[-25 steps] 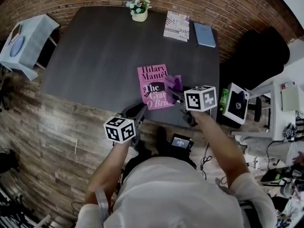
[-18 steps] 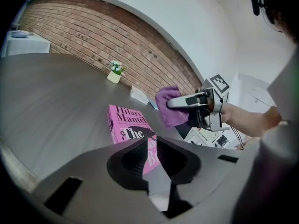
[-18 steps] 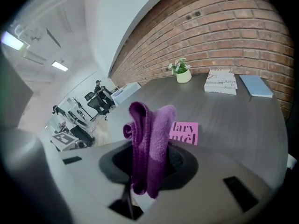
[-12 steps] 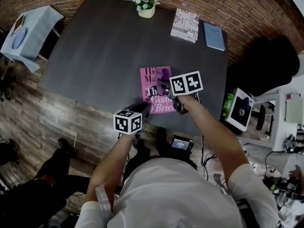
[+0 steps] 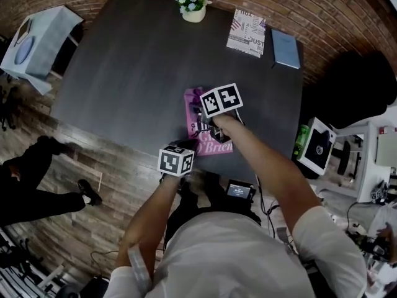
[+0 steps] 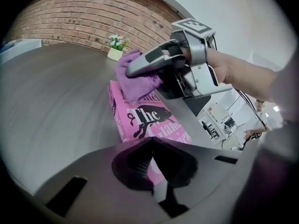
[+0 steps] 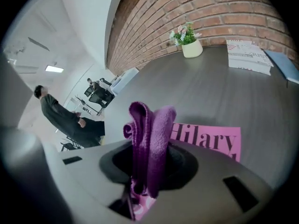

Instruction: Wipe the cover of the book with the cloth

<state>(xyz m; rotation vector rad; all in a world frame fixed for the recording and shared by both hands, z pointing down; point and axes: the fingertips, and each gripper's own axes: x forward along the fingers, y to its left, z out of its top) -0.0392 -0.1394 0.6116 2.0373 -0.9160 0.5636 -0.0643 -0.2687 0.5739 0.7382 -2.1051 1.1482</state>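
A pink book lies flat near the front edge of the dark table. My right gripper hangs over the book's far half, shut on a folded purple cloth. In the right gripper view the cloth stands upright between the jaws of that gripper, above the book's title. My left gripper sits at the book's near edge. Its jaws have just been closing, and its tips meet with nothing between them. The left gripper view shows the book ahead and the cloth on it.
At the table's far edge stand a flower pot, a patterned magazine and a blue book. A small side table is at the upper left. A person's legs are on the floor at left. White equipment stands at right.
My right gripper has carried the cloth left and down over the book. The left gripper has moved forward to the book's near edge. A person has walked in at left.
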